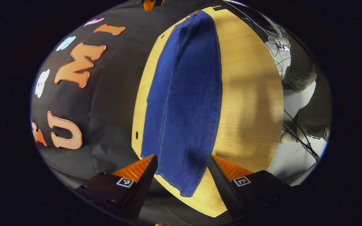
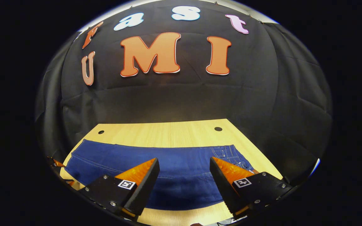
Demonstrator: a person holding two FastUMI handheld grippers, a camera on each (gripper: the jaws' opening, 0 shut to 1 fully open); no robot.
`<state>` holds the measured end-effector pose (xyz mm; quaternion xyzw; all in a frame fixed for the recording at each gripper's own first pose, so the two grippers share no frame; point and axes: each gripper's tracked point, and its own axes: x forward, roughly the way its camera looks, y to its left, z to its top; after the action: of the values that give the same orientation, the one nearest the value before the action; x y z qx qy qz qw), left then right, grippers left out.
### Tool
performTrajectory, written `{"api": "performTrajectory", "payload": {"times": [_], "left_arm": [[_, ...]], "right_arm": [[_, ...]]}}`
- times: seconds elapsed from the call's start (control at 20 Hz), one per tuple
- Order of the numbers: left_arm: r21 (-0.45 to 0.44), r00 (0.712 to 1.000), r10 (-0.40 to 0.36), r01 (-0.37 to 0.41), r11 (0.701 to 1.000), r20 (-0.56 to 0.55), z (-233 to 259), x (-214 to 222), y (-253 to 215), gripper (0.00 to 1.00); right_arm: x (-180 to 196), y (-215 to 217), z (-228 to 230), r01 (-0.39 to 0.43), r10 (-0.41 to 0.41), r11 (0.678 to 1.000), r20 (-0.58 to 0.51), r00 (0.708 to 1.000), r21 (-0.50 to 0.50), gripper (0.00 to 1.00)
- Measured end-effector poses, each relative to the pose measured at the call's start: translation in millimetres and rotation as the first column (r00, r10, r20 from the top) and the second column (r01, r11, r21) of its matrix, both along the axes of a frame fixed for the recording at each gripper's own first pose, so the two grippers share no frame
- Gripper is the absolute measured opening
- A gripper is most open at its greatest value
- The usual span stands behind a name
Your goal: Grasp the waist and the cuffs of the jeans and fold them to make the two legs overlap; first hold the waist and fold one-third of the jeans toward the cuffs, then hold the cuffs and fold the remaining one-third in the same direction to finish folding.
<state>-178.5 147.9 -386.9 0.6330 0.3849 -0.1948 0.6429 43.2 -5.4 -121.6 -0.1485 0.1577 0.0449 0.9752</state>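
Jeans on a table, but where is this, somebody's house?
Probably not a house: it looks like a recording booth. The jeans lie flat on a bare wooden table, black cloth hangs as the wall behind it, and loose cables trail on the floor.

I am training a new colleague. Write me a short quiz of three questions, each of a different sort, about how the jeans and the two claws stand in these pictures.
1. True or false: in the left gripper view, the left claw is shut on the jeans.
2. Multiple choice: the jeans lie on A) a wooden table, B) the floor, C) a chair.
3. Fill in: in the right gripper view, the fingers of the right claw stand ____, with the jeans beyond them.

Key
1. False: its fingers are spread apart, and the jeans lie flat beyond them.
2. A: the wooden table shows bare beside the jeans.
3. Open (apart).
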Motion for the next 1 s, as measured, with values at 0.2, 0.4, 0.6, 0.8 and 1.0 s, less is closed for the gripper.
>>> {"api": "performTrajectory", "payload": {"times": [0.2,0.4,0.6,0.8,1.0], "left_arm": [[0.027,0.996,0.020,-0.018,0.999,-0.083,-16,-3,17,0.98],[0.060,0.985,0.013,-0.003,0.998,-0.174,-30,-8,25,0.98],[0.055,0.980,0.035,-0.025,0.998,-0.196,-35,-8,26,0.95],[0.085,0.987,0.015,-0.002,0.996,-0.158,-37,19,35,0.94],[0.156,0.995,-0.094,0.097,0.983,-0.024,-41,57,35,0.91]], "right_arm": [[4,-2,-5,0.011,-0.011,1.000,-0.020,1.000,0.000,0.98],[8,-4,-3,0.013,-0.013,1.000,-0.022,1.000,-0.006,0.98],[12,-3,-3,0.018,-0.018,1.000,-0.029,0.999,0.000,0.98],[13,-3,-10,0.029,-0.028,0.999,-0.051,0.998,0.016,0.98],[12,-4,-9,0.040,-0.039,0.999,-0.053,0.998,0.008,0.98]]}}
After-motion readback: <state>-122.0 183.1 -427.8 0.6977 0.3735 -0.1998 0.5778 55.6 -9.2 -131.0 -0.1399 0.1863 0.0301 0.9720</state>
